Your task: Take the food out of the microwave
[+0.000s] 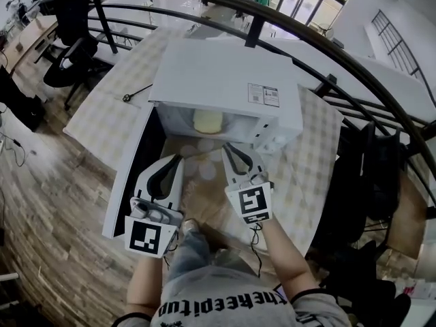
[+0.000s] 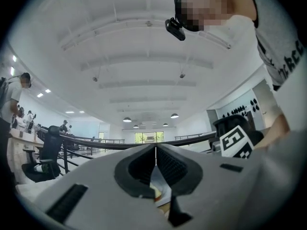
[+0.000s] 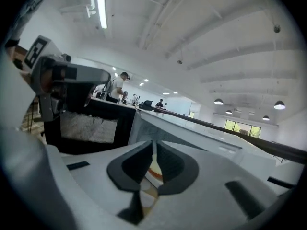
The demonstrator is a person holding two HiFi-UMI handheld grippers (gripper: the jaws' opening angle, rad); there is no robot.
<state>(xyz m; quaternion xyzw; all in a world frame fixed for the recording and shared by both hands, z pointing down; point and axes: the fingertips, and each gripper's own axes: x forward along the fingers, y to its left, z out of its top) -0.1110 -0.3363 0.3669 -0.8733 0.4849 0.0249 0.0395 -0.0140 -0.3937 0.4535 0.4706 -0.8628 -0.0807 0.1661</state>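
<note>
A white microwave stands on the checked table with its door swung wide open to the left. Inside the lit cavity sits the pale yellow food. Both grippers hover side by side in front of the opening, pointing into it. My left gripper is shut, its pads touching with nothing between them. Just below the cavity's front edge, my right gripper shows a narrow gap between its pads and holds nothing. The right gripper view shows the door's mesh window to the left.
The table carries a small dark key-like object left of the microwave. A black curved railing runs behind it. Office chairs stand at the far left, dark bags at the right.
</note>
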